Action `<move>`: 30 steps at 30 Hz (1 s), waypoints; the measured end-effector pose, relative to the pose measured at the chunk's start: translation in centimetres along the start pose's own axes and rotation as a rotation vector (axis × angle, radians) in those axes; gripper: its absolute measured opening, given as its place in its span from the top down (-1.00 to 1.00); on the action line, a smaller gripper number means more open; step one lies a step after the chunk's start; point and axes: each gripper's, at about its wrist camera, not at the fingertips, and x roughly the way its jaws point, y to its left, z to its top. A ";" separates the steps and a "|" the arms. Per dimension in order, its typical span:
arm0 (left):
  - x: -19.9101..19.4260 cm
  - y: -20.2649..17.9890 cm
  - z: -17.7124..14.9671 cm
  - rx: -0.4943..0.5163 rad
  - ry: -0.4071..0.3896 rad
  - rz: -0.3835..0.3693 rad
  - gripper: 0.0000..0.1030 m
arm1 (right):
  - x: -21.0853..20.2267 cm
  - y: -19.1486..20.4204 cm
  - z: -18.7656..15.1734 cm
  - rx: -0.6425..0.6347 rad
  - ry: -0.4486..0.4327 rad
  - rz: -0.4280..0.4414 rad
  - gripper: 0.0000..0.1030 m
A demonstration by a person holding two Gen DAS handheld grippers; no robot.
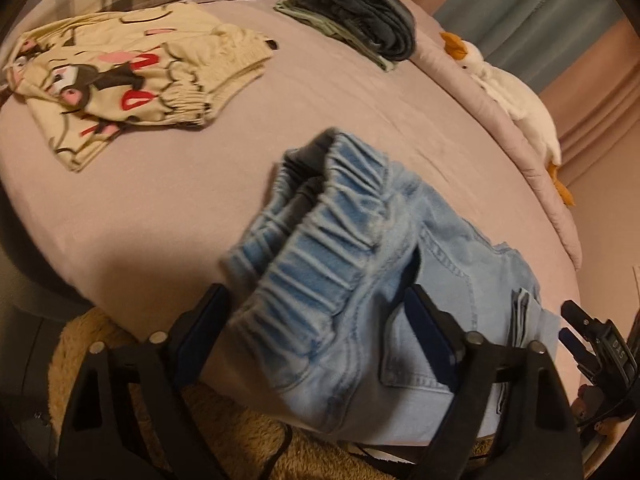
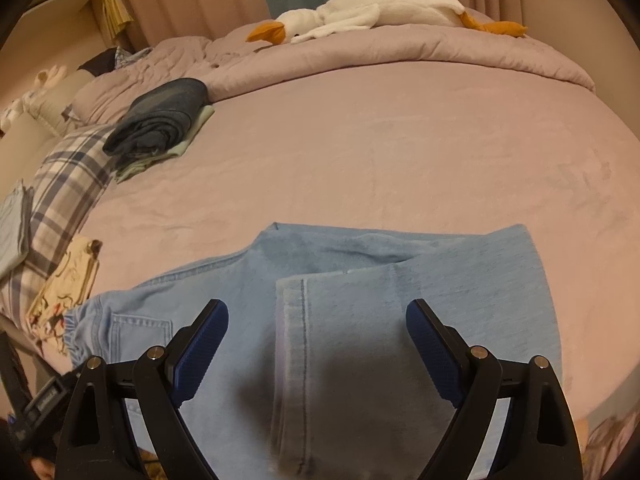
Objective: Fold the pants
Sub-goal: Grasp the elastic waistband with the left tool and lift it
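a pink bed sheet is spread wide, its near edge cut off. light blue jeans are laid at that near edge, legs folded over. the elastic waistband is seen blurred and raised between the spread left gripper; contact is hard to judge. the right gripper is held spread above the folded hem, nothing pinched.

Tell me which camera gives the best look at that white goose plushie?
The right wrist view: the goose plush lies whole across the comforter, beak to orange feet. The left wrist view squeezes it along the right edge, small and distorted.
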 end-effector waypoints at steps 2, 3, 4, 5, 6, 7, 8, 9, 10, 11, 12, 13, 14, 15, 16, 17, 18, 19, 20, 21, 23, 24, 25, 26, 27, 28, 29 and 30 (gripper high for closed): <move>0.3 -0.2 0.1 0.001 0.000 -0.022 -0.42 | 0.1 0.0 0.0 0.000 0.005 0.002 -0.75; 0.5 -0.1 0.1 -0.008 -0.004 -0.020 -0.38 | 0.2 0.0 -0.1 0.000 0.006 0.003 -0.75; 0.6 -0.1 0.2 -0.009 -0.007 -0.017 -0.26 | 0.3 0.0 -0.1 0.001 0.009 0.004 -0.75; 0.8 -0.1 0.4 -0.007 -0.009 -0.010 -0.13 | 0.3 0.1 -0.1 0.002 0.011 0.003 -0.75; 0.8 0.0 0.4 -0.008 -0.008 -0.003 -0.09 | 0.4 0.1 -0.1 0.003 0.013 0.002 -0.75; 0.8 0.0 0.5 -0.016 -0.003 -0.018 0.04 | 0.5 0.2 -0.1 0.002 0.014 0.002 -0.75; 0.7 0.1 0.5 -0.025 0.002 -0.031 0.09 | 0.5 0.2 -0.2 0.001 0.015 0.003 -0.75; 0.6 0.1 0.5 -0.038 0.007 -0.041 0.16 | 0.6 0.2 -0.2 0.001 0.017 0.004 -0.75; 0.5 0.0 0.4 -0.042 0.011 -0.044 0.22 | 0.6 0.3 -0.2 0.000 0.018 0.005 -0.75; 0.3 -0.3 0.5 -0.034 0.012 -0.041 0.25 | 0.7 0.3 -0.2 -0.001 0.020 0.007 -0.75; 0.0 -0.6 0.5 -0.027 0.007 -0.034 0.26 | 0.7 0.3 -0.2 0.000 0.021 0.008 -0.75; -0.2 -0.9 0.5 -0.024 0.003 -0.031 0.28 | 0.6 0.2 -0.3 0.001 0.020 0.009 -0.75; -0.6 -1.2 0.6 -0.020 -0.005 -0.032 0.30 | 0.6 0.1 -0.3 0.001 0.020 0.012 -0.75; -1.0 -1.7 0.7 -0.012 -0.016 -0.034 0.31 | 0.6 0.1 -0.2 0.003 0.020 0.013 -0.75; -1.4 -2.2 0.9 -0.002 -0.024 -0.035 0.32 | 0.6 -0.1 -0.2 0.006 0.019 0.015 -0.75; -1.9 -2.7 0.9 0.008 -0.037 -0.042 0.34 | 0.5 -0.3 -0.2 0.011 0.018 0.016 -0.75; -2.5 -3.5 1.0 0.023 -0.054 -0.060 0.34 | 0.5 -0.4 -0.3 0.015 0.017 0.016 -0.75; -2.9 -3.9 1.0 0.031 -0.062 -0.069 0.35 | 0.4 -0.6 -0.3 0.019 0.016 0.017 -0.75; -3.4 -4.6 1.0 0.046 -0.074 -0.083 0.36 | 0.3 -0.8 -0.3 0.023 0.014 0.017 -0.75; -3.9 -5.5 1.0 0.067 -0.085 -0.098 0.36 | 0.2 -1.0 -0.3 0.028 0.012 0.017 -0.75; -4.4 -6.9 1.0 0.103 -0.099 -0.123 0.37 | 0.0 -1.4 -0.2 0.041 0.006 0.017 -0.75; -4.6 -7.6 1.0 0.119 -0.103 -0.155 0.37 | -0.1 -1.7 -0.2 0.048 0.002 0.015 -0.75; -4.5 -8.1 1.0 0.125 -0.098 -0.181 0.37 | -0.2 -1.9 -0.2 0.052 -0.001 0.015 -0.75; -4.4 -8.7 1.0 0.132 -0.086 -0.205 0.38 | -0.3 -2.1 -0.2 0.058 -0.004 0.014 -0.75; -4.4 -9.5 0.9 0.149 -0.080 -0.214 0.38 | -0.4 -2.3 -0.2 0.062 -0.006 0.014 -0.75; -4.4 -10.2 0.8 0.170 -0.083 -0.213 0.38 | -0.6 -2.6 -0.2 0.067 -0.009 0.017 -0.75; -4.4 -11.1 0.6 0.195 -0.088 -0.212 0.38 | -0.8 -2.8 -0.2 0.073 -0.014 0.019 -0.75; -4.3 -12.2 0.4 0.225 -0.083 -0.219 0.38 | -0.9 -3.1 -0.2 0.077 -0.017 0.020 -0.75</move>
